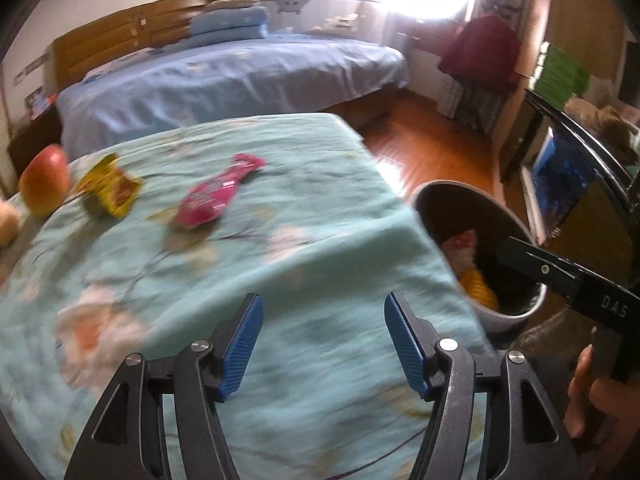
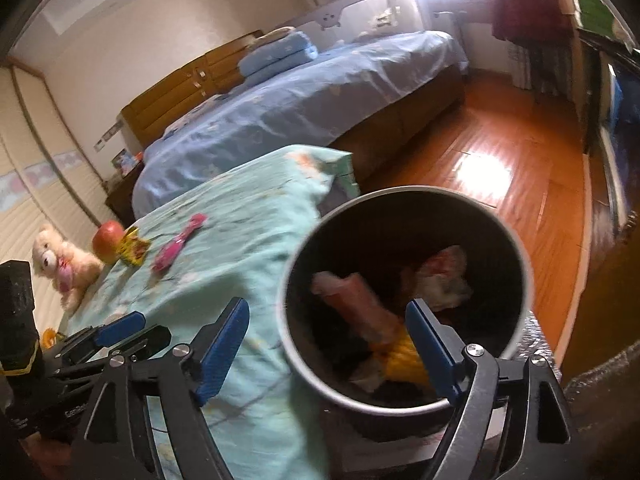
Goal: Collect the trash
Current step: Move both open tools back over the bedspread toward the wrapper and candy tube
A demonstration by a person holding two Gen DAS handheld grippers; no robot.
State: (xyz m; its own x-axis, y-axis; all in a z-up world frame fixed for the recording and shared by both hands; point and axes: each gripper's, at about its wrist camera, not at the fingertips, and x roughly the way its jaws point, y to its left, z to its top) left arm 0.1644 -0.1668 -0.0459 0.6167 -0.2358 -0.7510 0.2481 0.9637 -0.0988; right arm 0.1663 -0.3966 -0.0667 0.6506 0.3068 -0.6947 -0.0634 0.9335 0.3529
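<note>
A pink wrapper [image 1: 218, 196] and a yellow wrapper [image 1: 110, 188] lie on the teal floral cloth [image 1: 280, 264]; both show small in the right wrist view, pink [image 2: 178, 246] and yellow [image 2: 134, 248]. My left gripper [image 1: 323, 344] is open and empty, low over the cloth's near part. My right gripper [image 2: 326, 350] is open and empty above the round bin [image 2: 516, 276], which holds a blurred pink wrapper [image 2: 356, 304], yellow trash [image 2: 402, 358] and crumpled paper [image 2: 440, 276]. The bin [image 1: 516, 316] stands at the cloth's right edge.
A red-yellow apple [image 1: 44, 184] sits by the yellow wrapper, and a teddy bear [image 2: 64, 264] sits at the cloth's far left. A blue bed [image 1: 224, 84] lies behind. Wooden floor [image 2: 500, 168] spreads to the right. A dark cabinet [image 1: 560, 184] stands right of the bin.
</note>
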